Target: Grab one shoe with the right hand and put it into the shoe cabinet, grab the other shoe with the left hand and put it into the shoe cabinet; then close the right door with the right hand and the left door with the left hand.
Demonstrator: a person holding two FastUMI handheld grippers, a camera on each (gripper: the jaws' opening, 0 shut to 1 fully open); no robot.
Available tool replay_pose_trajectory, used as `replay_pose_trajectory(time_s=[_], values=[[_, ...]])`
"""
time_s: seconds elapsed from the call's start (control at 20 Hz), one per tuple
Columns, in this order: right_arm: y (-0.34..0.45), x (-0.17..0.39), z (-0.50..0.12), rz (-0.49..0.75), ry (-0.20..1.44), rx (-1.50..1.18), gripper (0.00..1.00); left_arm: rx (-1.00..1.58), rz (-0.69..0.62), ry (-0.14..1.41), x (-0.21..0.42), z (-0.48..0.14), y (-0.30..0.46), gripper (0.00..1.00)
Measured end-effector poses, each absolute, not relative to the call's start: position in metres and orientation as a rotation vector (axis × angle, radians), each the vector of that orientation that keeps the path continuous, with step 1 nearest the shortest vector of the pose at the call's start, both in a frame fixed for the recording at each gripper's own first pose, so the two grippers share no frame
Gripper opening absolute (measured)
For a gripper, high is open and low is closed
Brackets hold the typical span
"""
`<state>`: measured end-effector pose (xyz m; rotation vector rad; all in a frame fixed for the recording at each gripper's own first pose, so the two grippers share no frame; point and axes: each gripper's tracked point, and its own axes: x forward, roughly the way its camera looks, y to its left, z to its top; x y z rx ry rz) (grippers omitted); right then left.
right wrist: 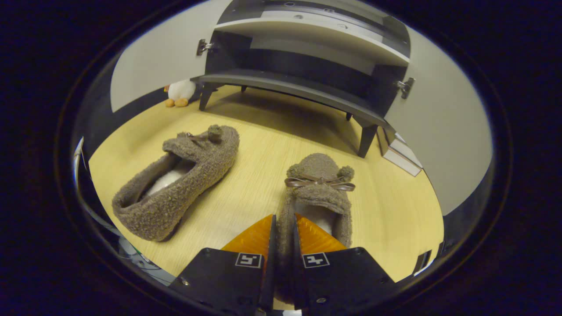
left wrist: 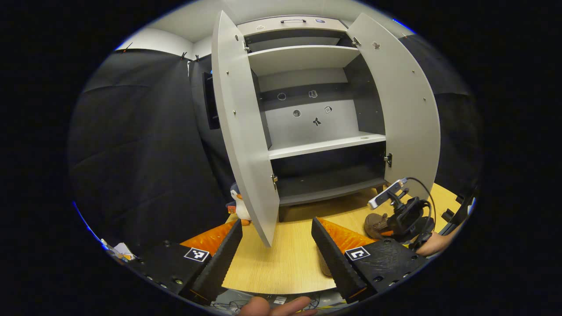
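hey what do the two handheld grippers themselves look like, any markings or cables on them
Each gripper, the left gripper and the right gripper, has two wedge-shaped ribbed jaws on textured black blocks with screw holes. Every block carries a square black-and-white marker tag. Seen from the left gripper view, the right gripper's body is black, with a small silver device mounted on top and a black cable looping from it.

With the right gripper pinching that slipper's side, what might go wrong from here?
1. The right gripper pinches only the soft side wall of the fuzzy brown slipper with the bow; it may sag or slip on lifting.
2. The grey shoe cabinet's bottom shelf opening looks low, so the dangling slipper might catch its front edge.
3. The other fuzzy brown slipper lies close and could get knocked.
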<state>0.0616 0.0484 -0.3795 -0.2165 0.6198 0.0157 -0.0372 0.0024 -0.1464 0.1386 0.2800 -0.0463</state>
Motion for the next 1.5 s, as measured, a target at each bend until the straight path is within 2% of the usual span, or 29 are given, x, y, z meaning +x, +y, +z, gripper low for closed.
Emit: replay_pose_trajectory(time_s=[0.15,0.45,0.7,0.95,1.15,1.25,1.5], values=[[0.045,0.058,-0.376,0.004,0.64,-0.283,0.07,0.106,-0.059,0.278,-0.035,-0.145,-0.004,0.96],[0.022,0.059,-0.344,-0.05,0.639,-0.243,0.05,0.116,-0.066,0.258,-0.033,-0.144,0.002,0.96],[0.018,0.064,-0.259,-0.057,0.494,-0.317,0.05,0.121,-0.091,0.269,-0.036,-0.149,0.003,0.96],[0.014,0.083,-0.122,-0.098,0.313,-0.251,0.05,0.099,-0.109,0.239,-0.041,-0.144,0.007,0.96],[0.013,0.128,-0.015,-0.104,0.181,-0.248,0.05,0.072,-0.08,0.233,-0.038,-0.14,0.021,0.96],[0.013,0.159,0.015,-0.095,0.162,-0.26,0.05,0.075,-0.041,0.227,-0.038,-0.14,0.036,0.96],[0.004,0.276,0.042,-0.107,0.219,-0.289,0.05,0.102,0.094,0.337,-0.059,-0.17,0.081,0.97]])
